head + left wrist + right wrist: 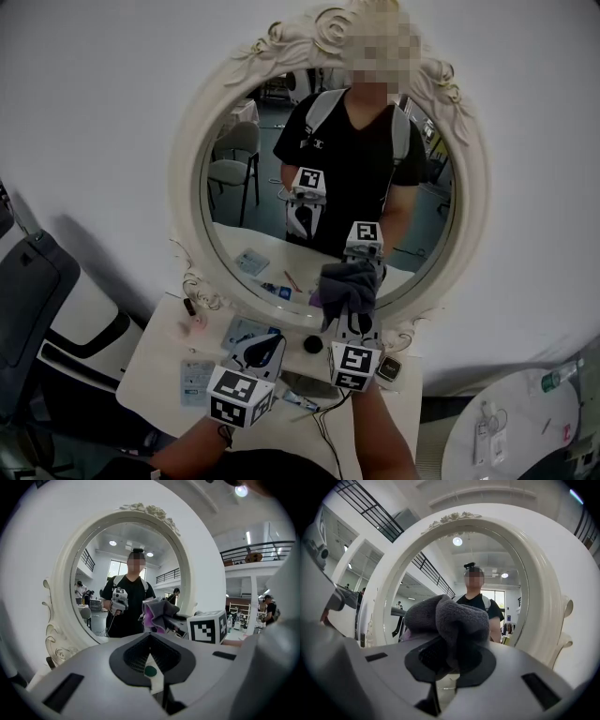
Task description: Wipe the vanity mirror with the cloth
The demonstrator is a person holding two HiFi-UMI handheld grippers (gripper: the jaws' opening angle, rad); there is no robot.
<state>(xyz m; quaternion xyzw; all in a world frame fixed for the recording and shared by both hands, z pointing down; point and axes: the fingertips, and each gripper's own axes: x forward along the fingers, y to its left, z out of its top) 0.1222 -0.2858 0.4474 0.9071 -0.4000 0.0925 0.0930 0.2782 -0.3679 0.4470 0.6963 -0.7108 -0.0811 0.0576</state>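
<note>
An oval vanity mirror [272, 169] in an ornate white frame [185, 187] hangs on the white wall above a small table. My right gripper [350, 317] is shut on a bunched grey cloth [345, 283] with a purple underside. It holds the cloth up at the lower edge of the glass. In the right gripper view the cloth [450, 618] bulges over the jaws in front of the mirror [487, 559]. My left gripper [262, 352] hovers low over the table, shut and holding nothing. The left gripper view shows the cloth [159, 613] to its right.
The white table [164, 361] under the mirror carries a flat packet [246, 328], a small black round thing [313, 344], a small red-tipped bottle [190, 306] and cables. A grey chair [28, 291] stands at the left. A round table [511, 427] with a bottle [555, 377] is at lower right.
</note>
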